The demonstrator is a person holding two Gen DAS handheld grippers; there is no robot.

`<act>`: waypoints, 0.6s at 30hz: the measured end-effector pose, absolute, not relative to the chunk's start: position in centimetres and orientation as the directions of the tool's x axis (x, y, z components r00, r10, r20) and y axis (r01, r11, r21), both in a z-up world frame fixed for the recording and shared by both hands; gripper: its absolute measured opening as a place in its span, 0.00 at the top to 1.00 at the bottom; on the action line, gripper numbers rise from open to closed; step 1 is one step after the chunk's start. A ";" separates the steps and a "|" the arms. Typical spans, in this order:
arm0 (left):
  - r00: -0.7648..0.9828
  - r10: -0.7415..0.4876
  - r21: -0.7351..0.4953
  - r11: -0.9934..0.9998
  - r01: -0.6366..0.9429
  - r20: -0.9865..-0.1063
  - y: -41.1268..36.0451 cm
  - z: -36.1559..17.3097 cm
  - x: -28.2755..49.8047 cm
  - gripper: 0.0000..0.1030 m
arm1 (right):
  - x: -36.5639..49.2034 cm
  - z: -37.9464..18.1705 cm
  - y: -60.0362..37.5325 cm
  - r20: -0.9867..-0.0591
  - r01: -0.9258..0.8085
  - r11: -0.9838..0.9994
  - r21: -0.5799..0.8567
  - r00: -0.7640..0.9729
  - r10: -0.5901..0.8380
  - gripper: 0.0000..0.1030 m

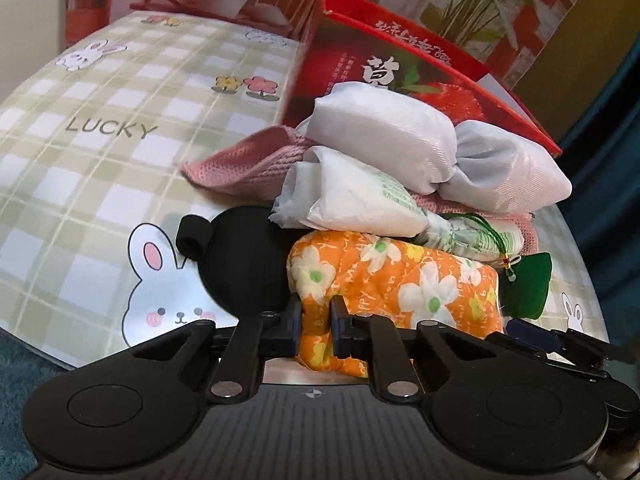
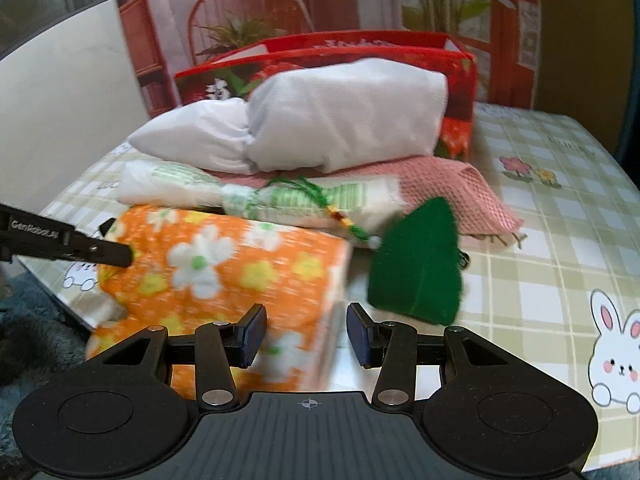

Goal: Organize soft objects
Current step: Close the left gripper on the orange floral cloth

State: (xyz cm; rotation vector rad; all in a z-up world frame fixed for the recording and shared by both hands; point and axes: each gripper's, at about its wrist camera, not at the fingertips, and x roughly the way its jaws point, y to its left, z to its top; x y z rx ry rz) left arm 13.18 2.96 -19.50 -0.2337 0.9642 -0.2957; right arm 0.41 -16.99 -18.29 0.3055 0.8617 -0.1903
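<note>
An orange floral cushion (image 1: 400,280) lies at the front of a pile of soft things. My left gripper (image 1: 317,328) is shut on its near corner, the fabric pinched between both pads. On the cushion rests a green-and-white packet (image 1: 360,200), above that a white tied bundle (image 1: 400,140) on a pink knit cloth (image 1: 248,164). In the right wrist view my right gripper (image 2: 306,334) stands open at the orange floral cushion (image 2: 224,276), whose right edge reaches between the fingers; the right pad is clear of it. A green felt leaf (image 2: 416,264) hangs beside it.
A red printed box (image 1: 384,64) stands open behind the pile. A black round pad (image 1: 244,264) lies left of the cushion. The checked rabbit tablecloth (image 2: 560,240) spreads to the right. The table edge and a teal carpet (image 1: 24,368) are close at the left.
</note>
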 end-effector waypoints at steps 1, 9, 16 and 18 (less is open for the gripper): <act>0.535 -0.345 -0.317 0.937 0.147 -0.771 2.9 -19.4 13.2 0.85 | 0.3 -18.4 -17.2 -0.770 0.291 0.937 0.194 0.637 -0.038 0.59; 0.527 -0.334 -0.288 0.942 0.169 -0.782 2.3 -19.5 13.2 0.82 | 1.0 -18.7 -16.5 -0.782 0.261 0.947 0.186 0.623 -0.018 0.57; 0.526 -0.328 -0.273 0.945 0.182 -0.785 2.1 -19.7 13.2 0.80 | 2.3 -18.9 -16.1 -0.781 0.243 0.958 0.155 0.624 -0.033 0.49; 0.527 -0.329 -0.273 0.944 0.184 -0.784 2.1 -19.7 13.1 0.80 | 2.7 -18.9 -16.0 -0.781 0.240 0.959 0.148 0.623 -0.035 0.49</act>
